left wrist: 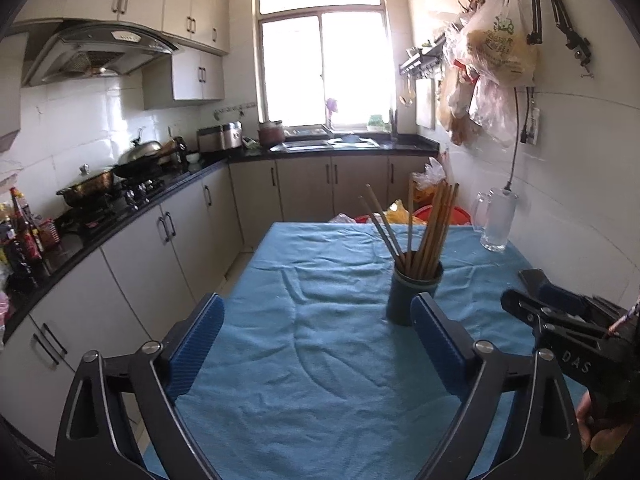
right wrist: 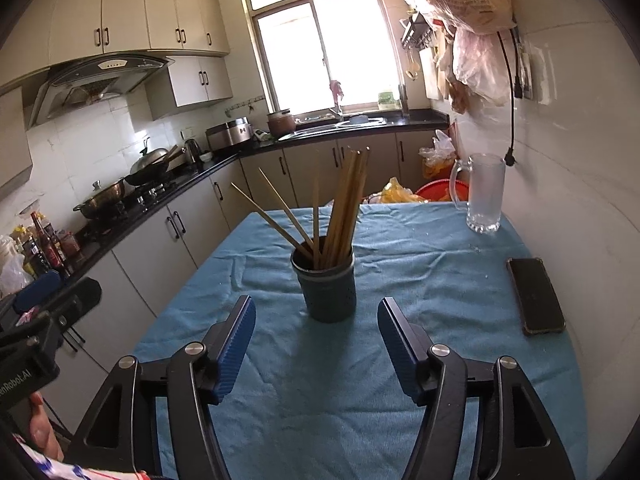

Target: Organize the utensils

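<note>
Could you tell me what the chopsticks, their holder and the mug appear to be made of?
Chopsticks: probably bamboo or wood, tan and matte. Holder: likely plastic, dark grey-green, dull, with small perforations. Mug: clear glass, see-through with a thick base.

Daylight floods through the blown-out, glaring aluminium-framed back window (left wrist: 324,68), leaving the rumpled blue tablecloth (right wrist: 420,280) softly lit. Fisheye bending curves the edges, and black vignetting darkens the corners.

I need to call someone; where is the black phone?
In the right wrist view, the flat black phone lies on the blue tablecloth, right side, nearer than the glass mug.
</note>
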A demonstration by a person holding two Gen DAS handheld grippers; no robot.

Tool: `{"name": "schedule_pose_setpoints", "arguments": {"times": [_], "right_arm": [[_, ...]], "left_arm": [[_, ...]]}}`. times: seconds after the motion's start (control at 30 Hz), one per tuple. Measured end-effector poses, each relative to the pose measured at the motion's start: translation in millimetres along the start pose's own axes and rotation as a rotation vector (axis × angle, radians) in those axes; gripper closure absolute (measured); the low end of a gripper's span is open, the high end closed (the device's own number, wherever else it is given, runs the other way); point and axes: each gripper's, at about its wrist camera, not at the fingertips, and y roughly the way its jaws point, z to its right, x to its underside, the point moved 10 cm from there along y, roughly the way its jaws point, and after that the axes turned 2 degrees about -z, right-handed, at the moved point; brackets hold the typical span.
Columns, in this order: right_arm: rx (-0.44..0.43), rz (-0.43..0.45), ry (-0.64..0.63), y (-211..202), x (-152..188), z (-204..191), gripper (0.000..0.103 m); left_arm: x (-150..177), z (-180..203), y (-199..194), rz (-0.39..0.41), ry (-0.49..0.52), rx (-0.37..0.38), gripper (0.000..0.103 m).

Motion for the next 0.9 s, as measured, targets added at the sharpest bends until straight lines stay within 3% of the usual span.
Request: {"name": "schedule_pose_setpoints", "arguments": {"times": [0.33,0.77,0.9], "right_arm": [[0.012,-0.025,0.049,0,17,6,0.034],[0.07,-0.001,-0.009,-7,28,1,0.031],[0.112,0.018,-0.039,-10,30,1,0.028]], "left_arm": [[0,-13,-11,0.056,-0.018,-0.068,0.003],[5,-26,-20,0.087,-0.06,-0.11,0.0],[8,-26,-28,0.154,-0.074,-0.134,0.0]]}}
